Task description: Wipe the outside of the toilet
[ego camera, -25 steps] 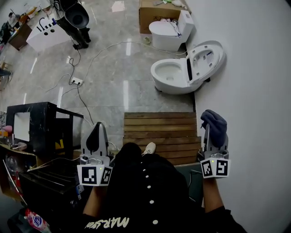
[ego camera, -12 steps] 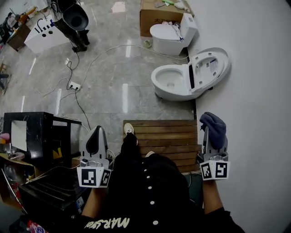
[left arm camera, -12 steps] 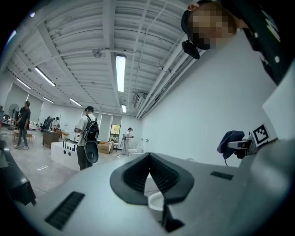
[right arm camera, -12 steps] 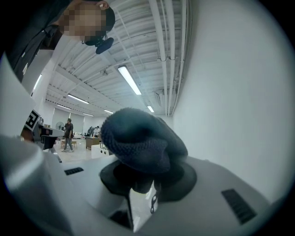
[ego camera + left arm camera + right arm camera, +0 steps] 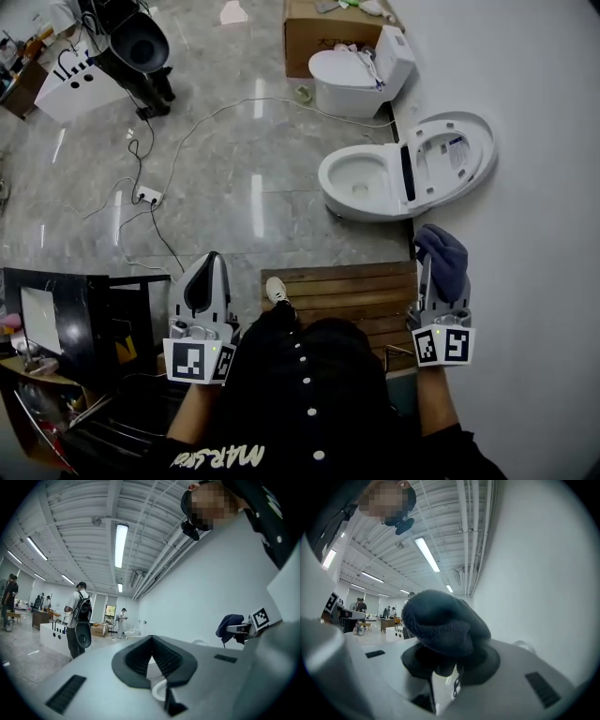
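Observation:
A white toilet (image 5: 361, 180) stands on the marble floor ahead, its lid (image 5: 452, 155) raised against the white wall. My right gripper (image 5: 434, 279) is held upright over a wooden platform (image 5: 328, 291), a short way back from the toilet. It is shut on a dark blue knitted cloth (image 5: 442, 255), which bulges over the jaws in the right gripper view (image 5: 440, 620). My left gripper (image 5: 209, 262) is upright at the left, shut, with nothing between its pads (image 5: 169, 660). The left gripper view also catches the cloth (image 5: 228, 623) on the right gripper.
A second toilet (image 5: 354, 70) and a cardboard box (image 5: 319, 30) stand farther back. Cables and a power strip (image 5: 148, 196) lie on the floor at left. A black cabinet (image 5: 61, 314) is at my left. A person with a backpack (image 5: 78, 616) stands by a white counter (image 5: 67, 82).
The person has stepped forward onto the wooden platform, so the toilet sits nearer and more to the right. Both grippers keep their pose, and the cloth stays held.

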`<action>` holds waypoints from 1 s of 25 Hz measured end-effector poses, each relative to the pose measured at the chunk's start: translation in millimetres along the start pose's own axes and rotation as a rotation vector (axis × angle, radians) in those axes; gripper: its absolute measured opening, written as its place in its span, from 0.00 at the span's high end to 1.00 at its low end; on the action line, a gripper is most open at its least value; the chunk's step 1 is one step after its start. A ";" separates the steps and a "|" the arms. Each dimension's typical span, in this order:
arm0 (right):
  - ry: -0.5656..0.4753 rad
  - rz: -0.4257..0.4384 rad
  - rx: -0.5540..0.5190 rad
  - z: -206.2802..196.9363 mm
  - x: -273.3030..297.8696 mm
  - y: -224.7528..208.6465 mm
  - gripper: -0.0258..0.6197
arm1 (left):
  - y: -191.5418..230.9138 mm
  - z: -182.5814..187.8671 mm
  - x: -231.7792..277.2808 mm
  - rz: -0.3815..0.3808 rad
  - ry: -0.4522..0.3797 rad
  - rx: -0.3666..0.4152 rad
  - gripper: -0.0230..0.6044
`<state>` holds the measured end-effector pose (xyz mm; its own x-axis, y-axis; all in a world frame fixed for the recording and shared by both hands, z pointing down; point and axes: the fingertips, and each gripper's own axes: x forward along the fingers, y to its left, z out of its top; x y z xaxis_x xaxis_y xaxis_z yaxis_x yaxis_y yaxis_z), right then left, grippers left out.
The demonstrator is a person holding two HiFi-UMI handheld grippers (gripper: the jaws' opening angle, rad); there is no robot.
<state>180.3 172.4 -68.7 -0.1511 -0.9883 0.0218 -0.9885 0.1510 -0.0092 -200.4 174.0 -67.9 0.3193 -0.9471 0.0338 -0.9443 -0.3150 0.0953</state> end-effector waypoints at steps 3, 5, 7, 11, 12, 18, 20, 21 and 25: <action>0.004 -0.001 0.003 -2.8 38.0 13.6 0.81 | 32.2 3.3 20.5 0.014 -0.004 -0.003 0.94; -0.003 0.003 -0.007 -1.6 62.3 23.4 0.81 | 53.8 3.9 30.9 0.023 -0.003 -0.008 0.95; -0.016 0.000 -0.011 0.0 86.7 30.9 0.81 | 74.3 4.3 41.4 0.031 -0.007 -0.005 0.95; -0.030 0.003 -0.017 -1.3 119.5 53.1 0.81 | 111.5 3.8 53.4 0.055 -0.018 0.000 0.95; -0.033 0.010 -0.020 -1.7 124.9 59.1 0.81 | 118.8 3.6 55.7 0.060 -0.020 -0.001 0.94; -0.025 0.009 -0.017 -5.4 152.9 70.9 0.81 | 142.6 3.3 74.4 0.055 -0.017 -0.004 0.95; -0.033 -0.001 -0.008 -6.6 164.2 68.1 0.81 | 146.9 4.1 83.9 0.054 -0.021 0.003 0.95; -0.035 -0.003 -0.002 -8.4 169.9 67.2 0.81 | 149.6 3.9 88.8 0.056 -0.021 0.005 0.94; -0.042 0.000 0.020 -20.9 200.4 66.5 0.81 | 164.1 1.8 112.0 0.075 -0.018 0.015 0.94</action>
<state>84.2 -15.1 -44.0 -0.1500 -0.9885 -0.0200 -0.9882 0.1506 -0.0288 -319.8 16.1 -50.2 0.2467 -0.9688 0.0225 -0.9665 -0.2442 0.0785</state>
